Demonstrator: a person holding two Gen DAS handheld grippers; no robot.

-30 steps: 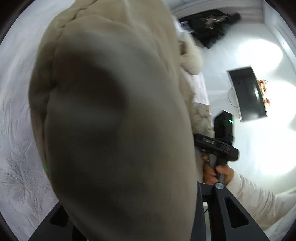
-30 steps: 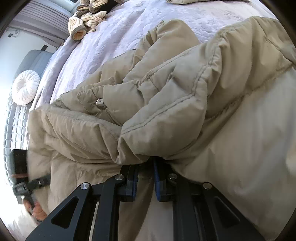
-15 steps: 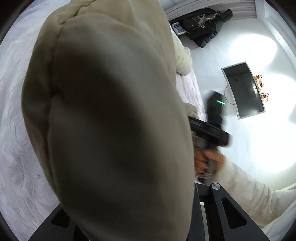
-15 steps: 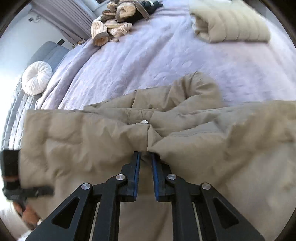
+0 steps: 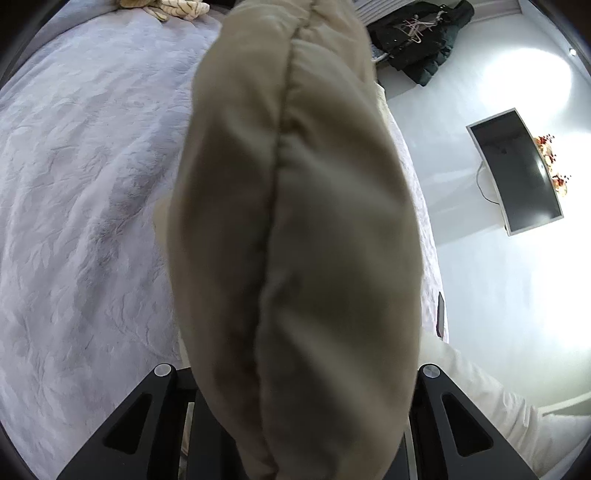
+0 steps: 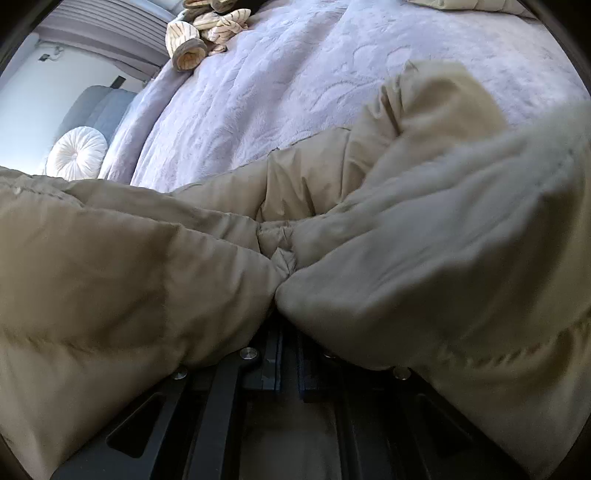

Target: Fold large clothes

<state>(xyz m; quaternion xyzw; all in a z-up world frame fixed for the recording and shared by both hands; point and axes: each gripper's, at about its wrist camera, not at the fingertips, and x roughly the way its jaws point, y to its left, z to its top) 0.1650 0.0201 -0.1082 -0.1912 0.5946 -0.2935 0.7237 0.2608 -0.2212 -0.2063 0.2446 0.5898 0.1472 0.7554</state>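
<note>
Beige puffer coat [image 6: 424,266], bunched in quilted folds over the near part of the bed [image 6: 280,92]; hood or sleeve end [image 6: 443,99] raised at far right of the bulk. Pinched at a gathered seam by the right tool [image 6: 286,363], jaws having just closed further onto the fabric, now almost together with padding swelling out on both sides and hiding the tips. Seen from the left wrist, a thick padded fold of the same coat [image 5: 295,240] fills the middle of the view, seam running top to bottom, lifted clear of the bed [image 5: 81,184]. Clamped on that fold, the left tool [image 5: 295,424]: black arms standing to either side, tips buried in cloth, so pad contact cannot be seen directly. Pale sleeve of the person [image 5: 491,398] at near right. Lilac embossed bedspread all around. Striped cream garments [image 6: 199,33] heaped at the far edge of the bed. Round white cushion [image 6: 77,153] on a grey seat to the left. Dark clothes with hangers [image 5: 421,33] on the white floor at far right, a curved screen [image 5: 517,170] lying beyond them.
</note>
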